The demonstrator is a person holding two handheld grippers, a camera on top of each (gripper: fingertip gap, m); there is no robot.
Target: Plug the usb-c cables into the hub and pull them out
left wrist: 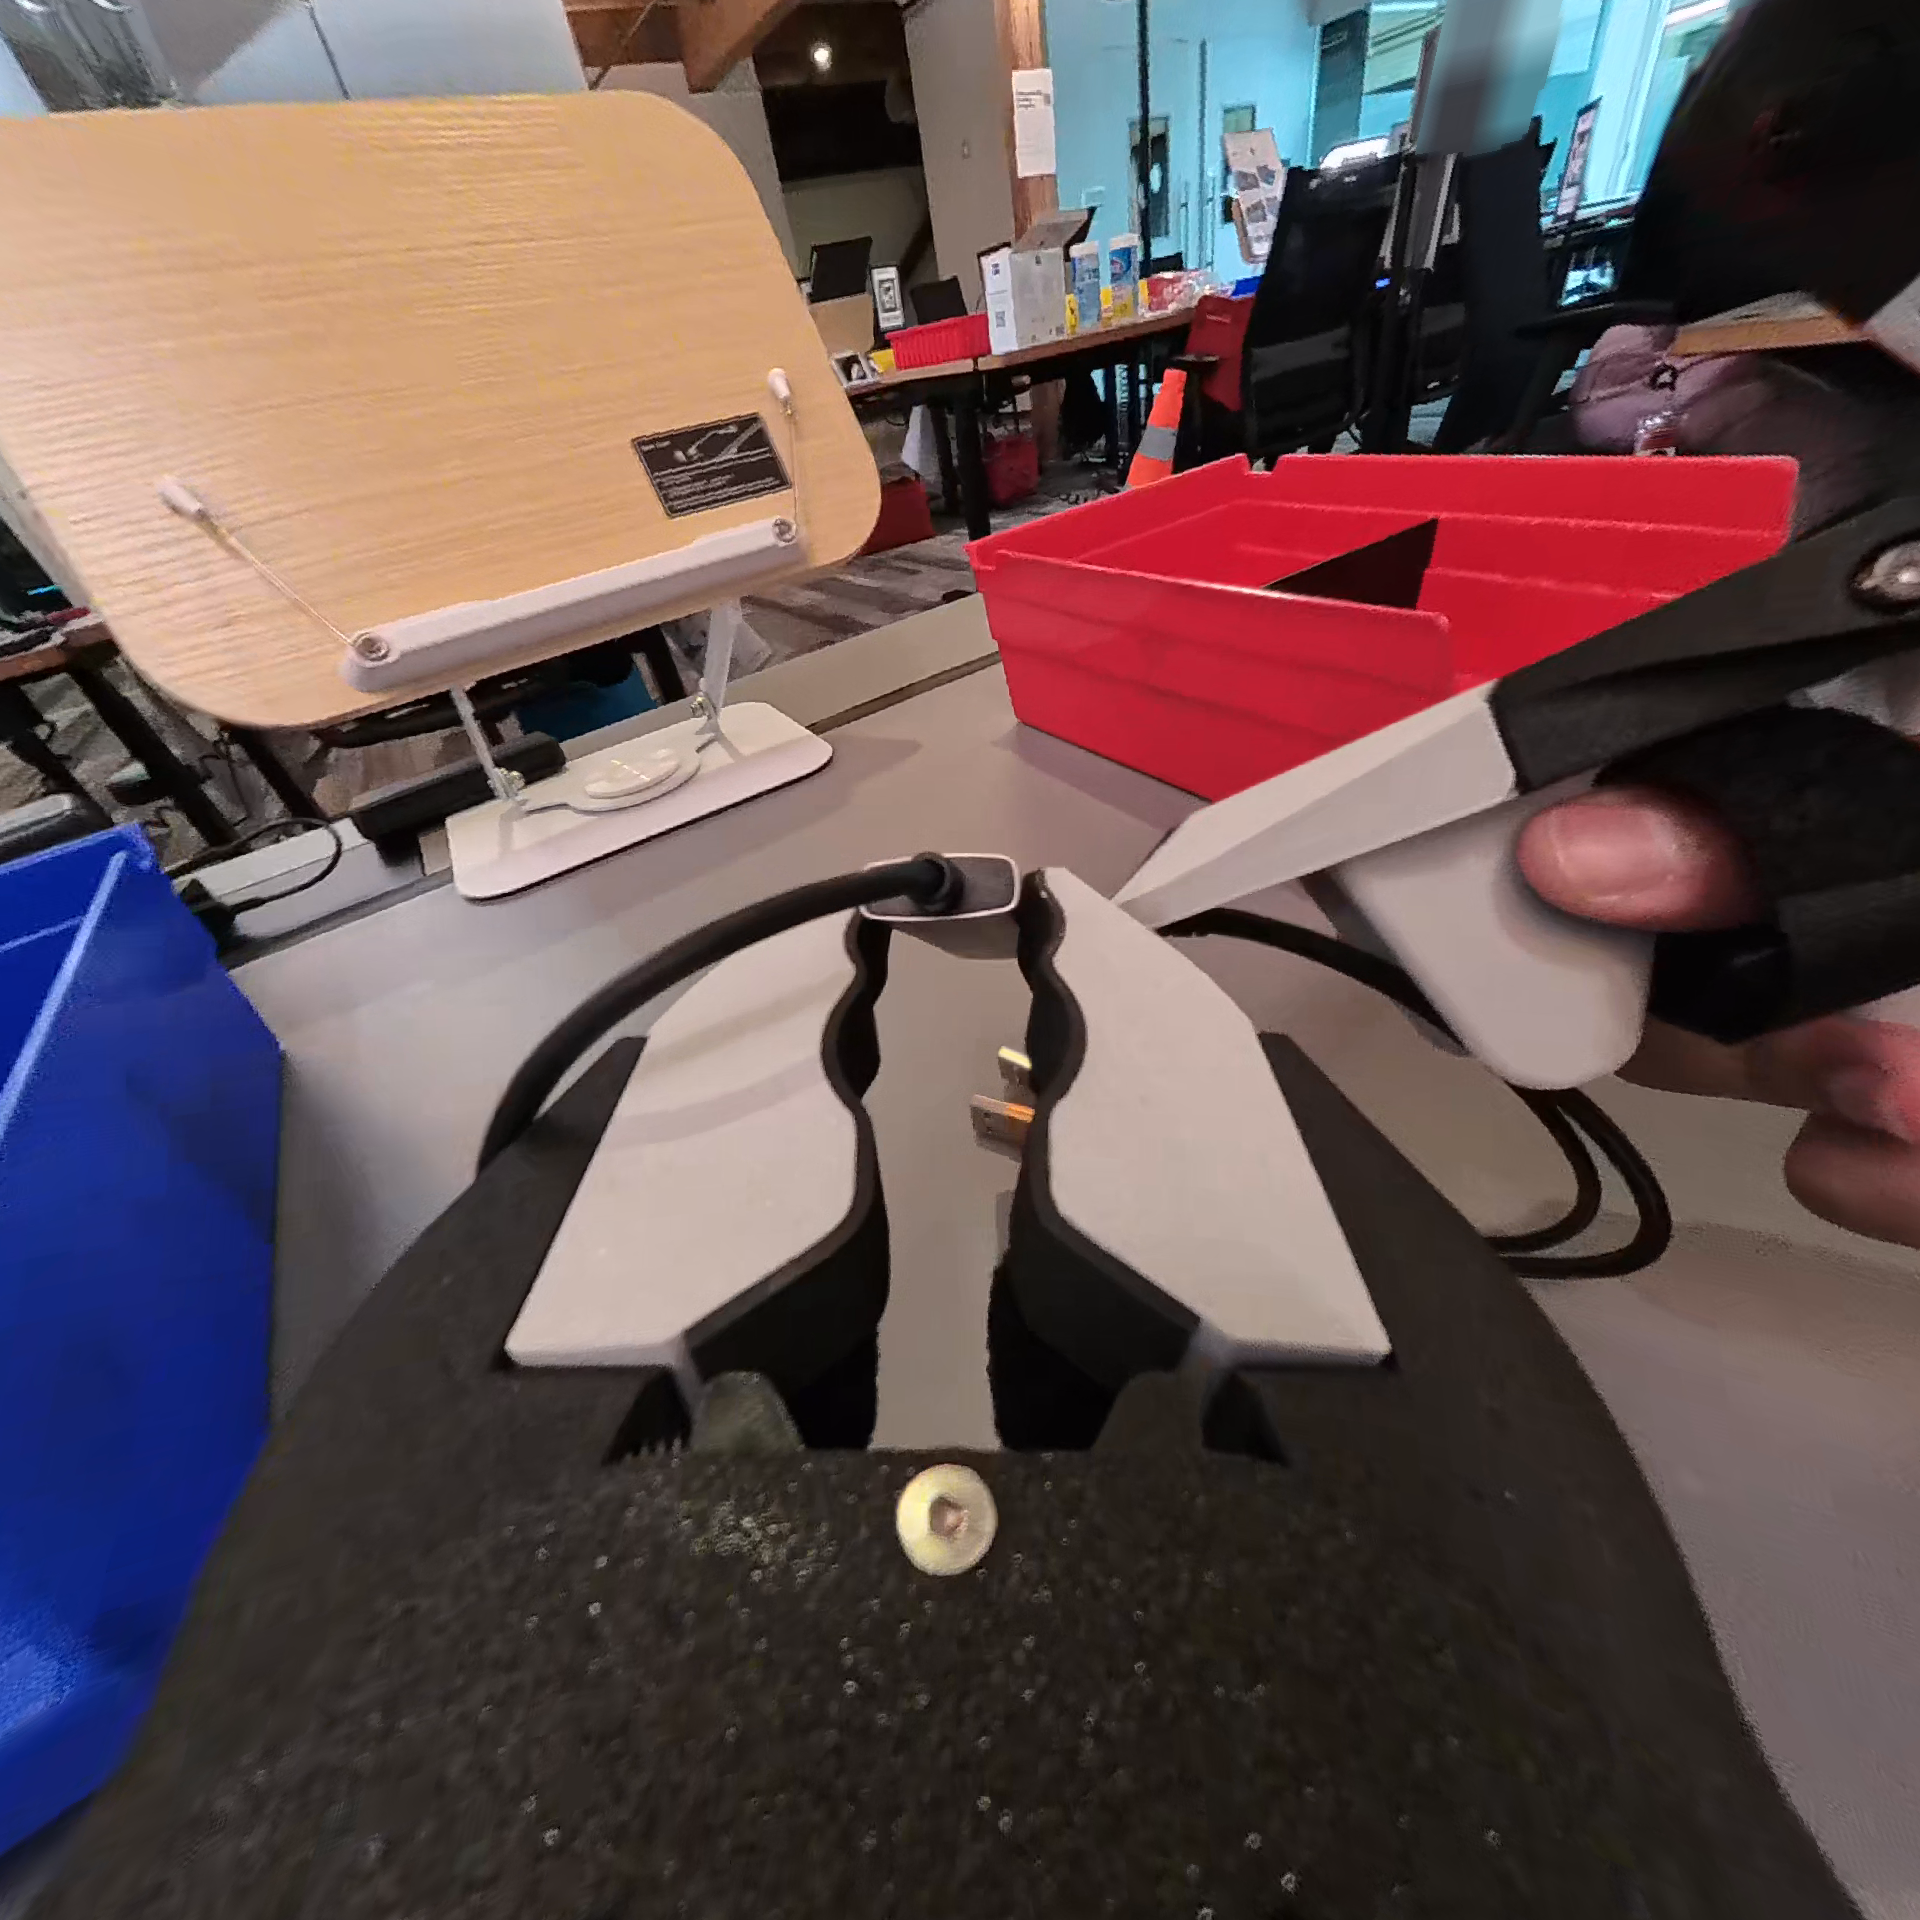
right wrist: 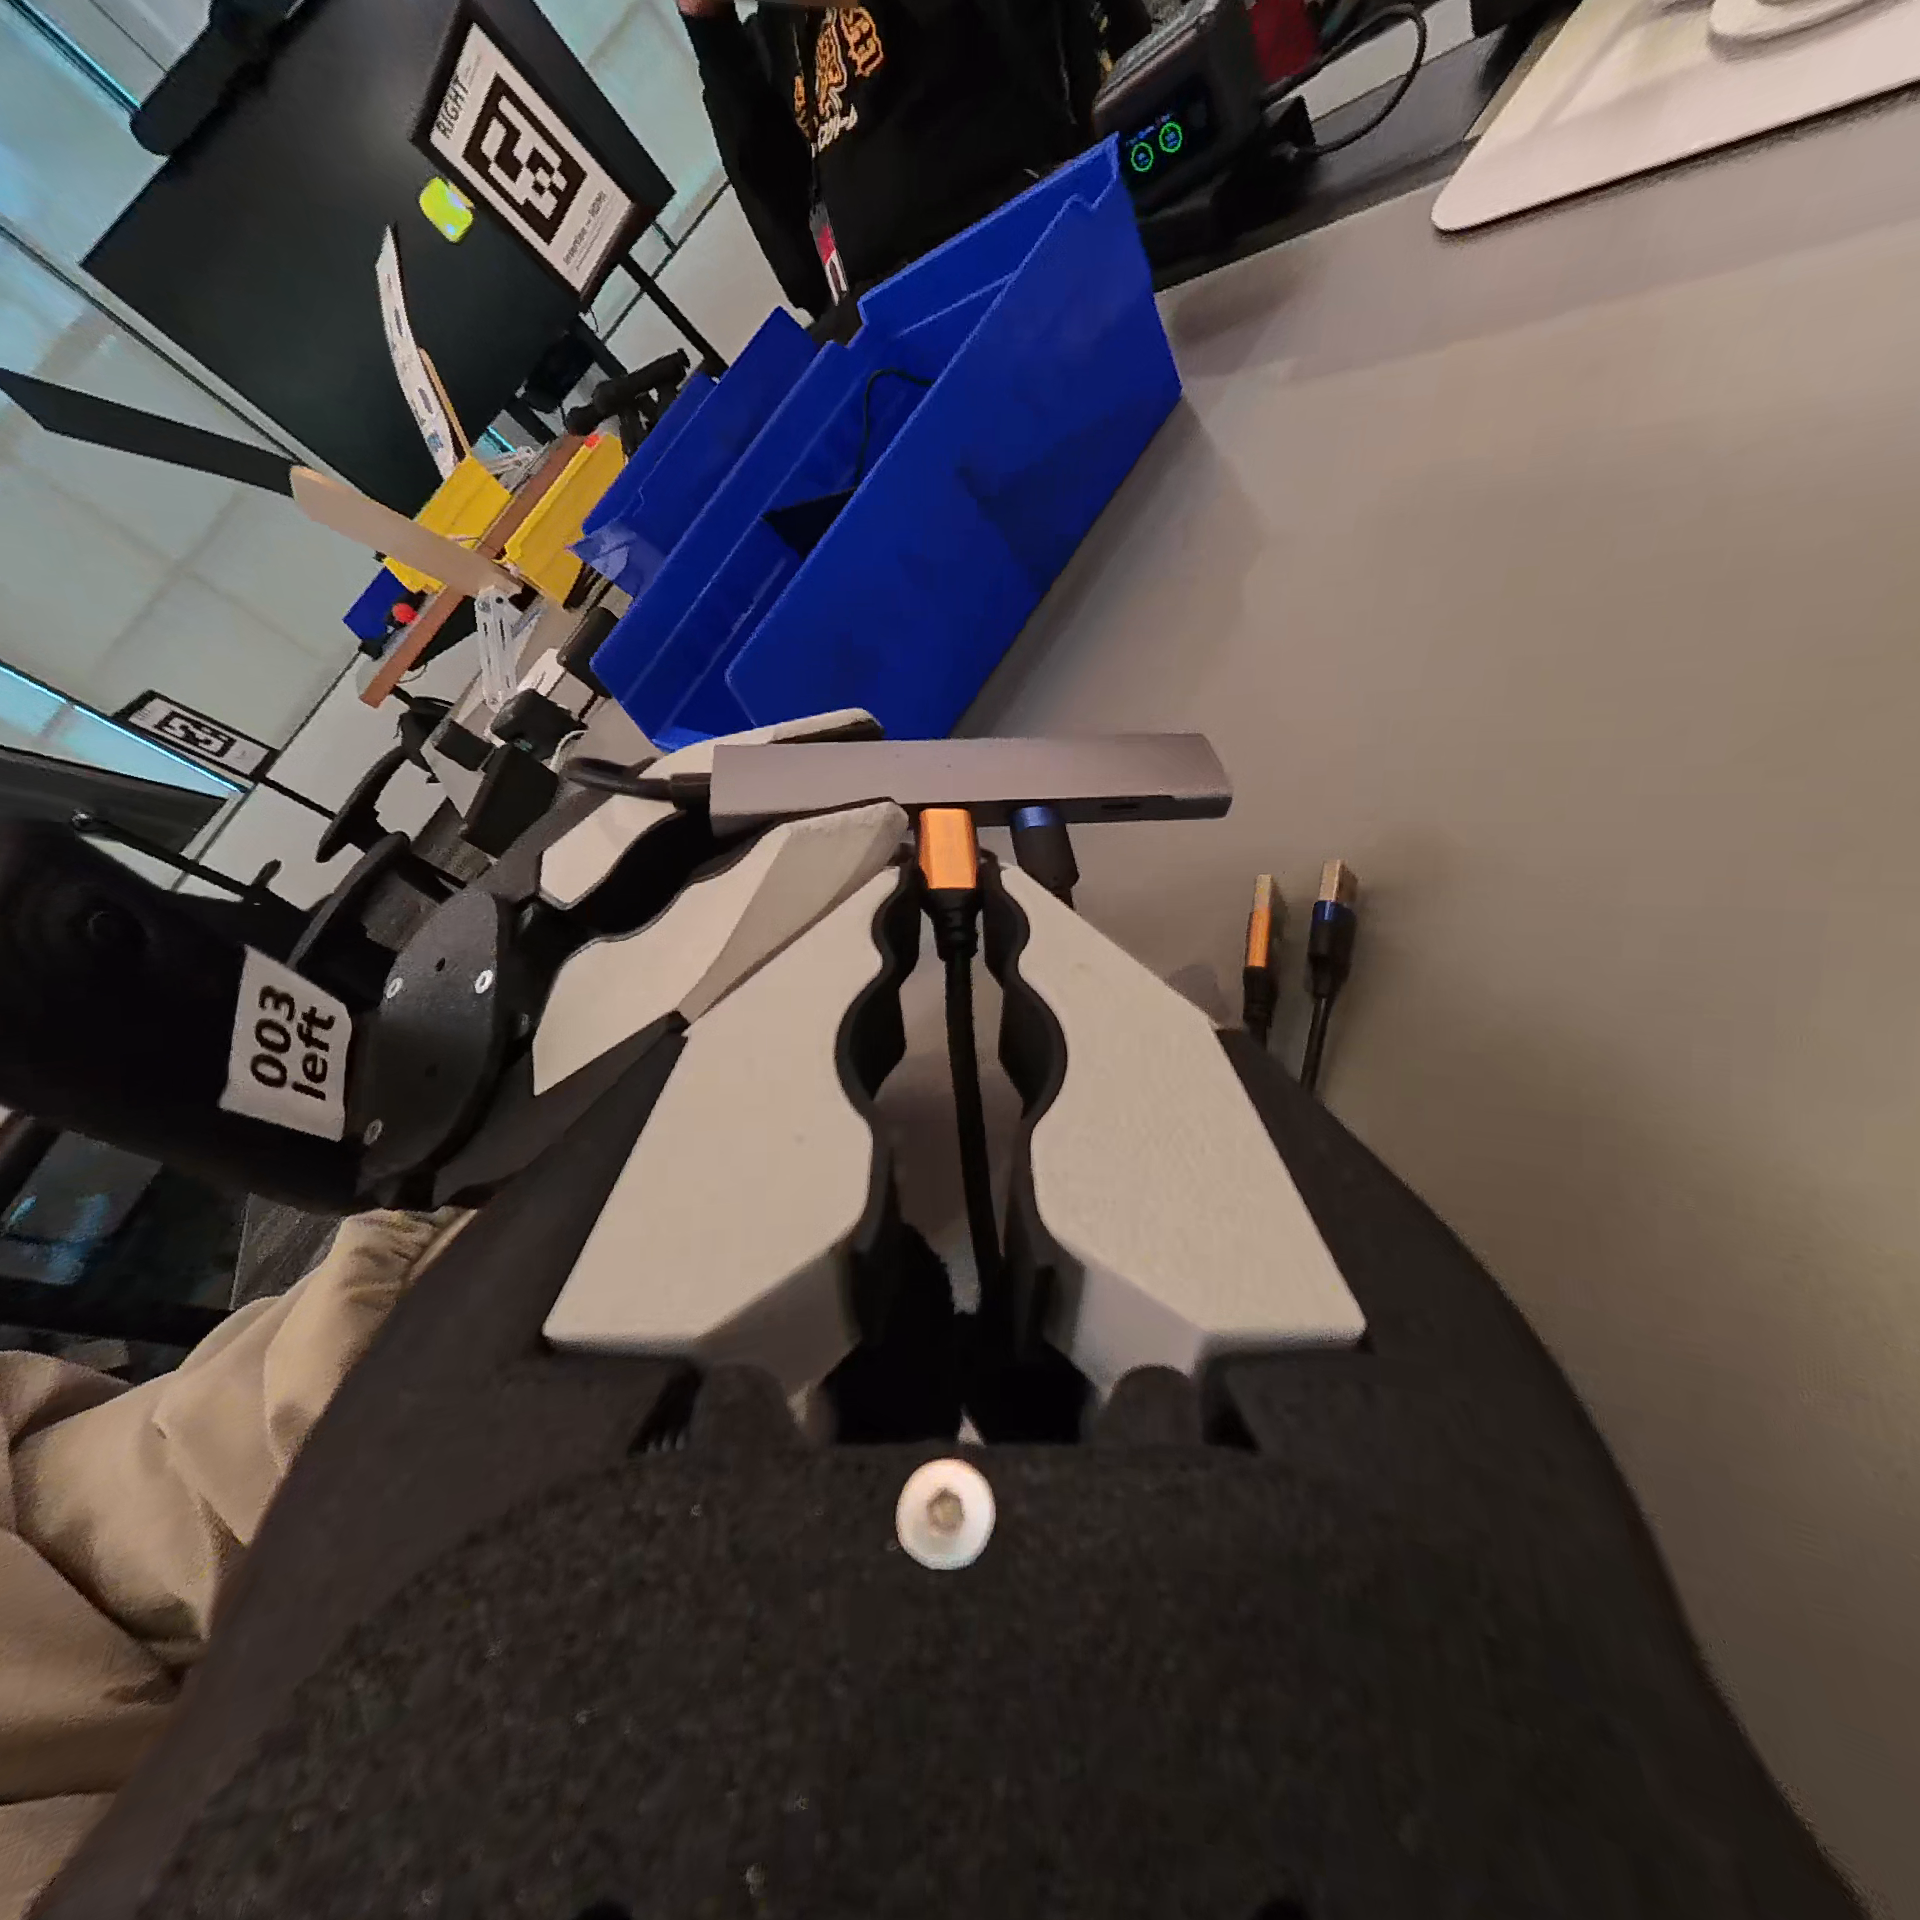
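At far left of the left wrist view, a blue bin (left wrist: 114, 1195) is cut off by the frame edge, contents unseen. Upper left: a wood stand (left wrist: 416, 395) on a white base, tilted; its label is too small to make out. Centre: left gripper (left wrist: 951, 914), jaws nearly closed w/ tips pinching the end of the grey hub (left wrist: 951, 899), of which only that end face & its black lead show, the rest hidden behind the fingertips. Two loose USB plugs (left wrist: 1006, 1096) peek through the gap betw. the fingers, their cables hidden. Upper right: a red bin (left wrist: 1226, 665) w/ a dark divider, far side blocked by the right gripper (left wrist: 1143, 904) coming in from the right edge; a hand (left wrist: 1662, 862) is partly cut off there.

Right wrist view, left: the left gripper (right wrist: 790, 821) body fills the left middle, clamped on the hub's end. Centre: the hub (right wrist: 966, 774) sits edge-on, lifted off the grey table (right wrist: 1558, 623), ports hard to see. Right gripper (right wrist: 951, 883) fingers are narrowly apart, tips closed on the orange plug (right wrist: 945, 847), which is seated in the hub; its cable (right wrist: 966, 1091) runs back betw. the fingers. Just right, a blue plug (right wrist: 1039, 836) is also in the hub, half hidden by the right finger. Farther right, the spare plugs lie on the table. Blue bin (right wrist: 935, 540) stands behind the hub.
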